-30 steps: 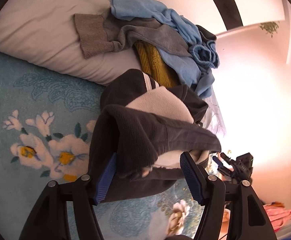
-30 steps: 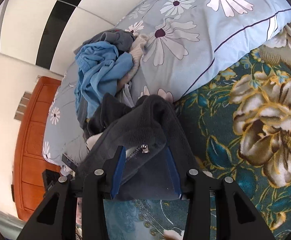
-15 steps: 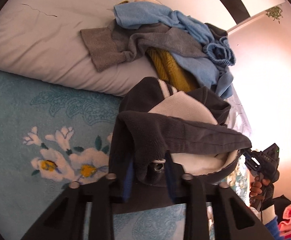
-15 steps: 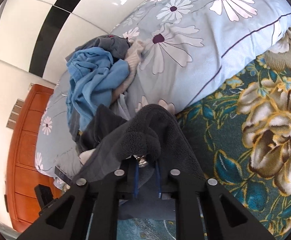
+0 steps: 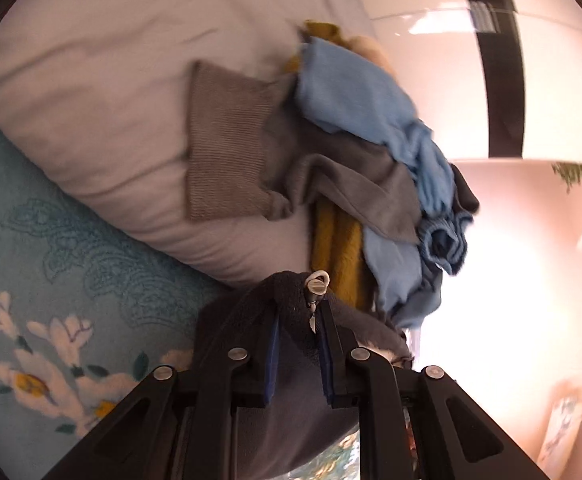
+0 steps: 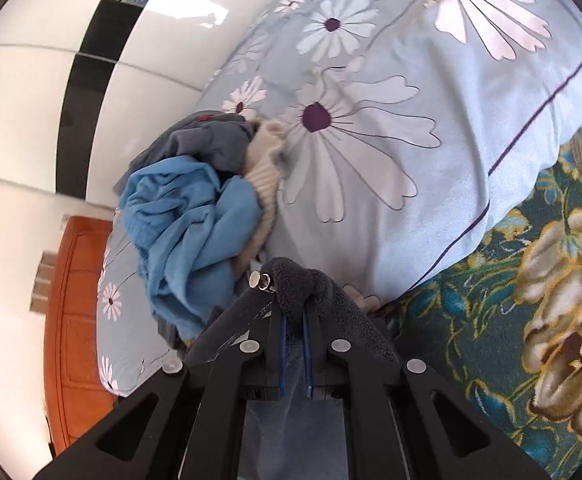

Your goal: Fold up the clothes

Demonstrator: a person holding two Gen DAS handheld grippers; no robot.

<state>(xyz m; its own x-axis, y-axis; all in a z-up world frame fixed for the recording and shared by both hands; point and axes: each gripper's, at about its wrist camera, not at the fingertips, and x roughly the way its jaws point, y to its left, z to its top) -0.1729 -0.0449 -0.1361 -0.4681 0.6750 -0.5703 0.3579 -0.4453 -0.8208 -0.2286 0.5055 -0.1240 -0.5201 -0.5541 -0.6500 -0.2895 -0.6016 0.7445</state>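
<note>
A dark grey fleece garment [image 5: 291,292] with metal snaps is pinched in both grippers. My left gripper [image 5: 297,322] is shut on its edge, a snap [image 5: 318,283] showing just above the fingertips. My right gripper [image 6: 294,314] is shut on another edge of the same garment [image 6: 303,280], a snap [image 6: 259,280] beside the fingertips. The fabric drapes over both grippers and hides what lies under them. A pile of unfolded clothes [image 5: 363,160] lies on the pillow behind; it also shows in the right wrist view [image 6: 195,220].
The pile holds a light blue top [image 5: 355,92], a grey knit [image 5: 231,152] and a mustard knit [image 5: 339,248]. A floral pillow [image 6: 391,120] lies across the bed. The teal floral bedspread [image 5: 51,280] spreads below. An orange wooden door [image 6: 75,320] stands at left.
Both grippers closed on the dark garment's edges and lifted it. The garment, bunched on the bed a second ago, now hangs from the fingertips closer to the cameras.
</note>
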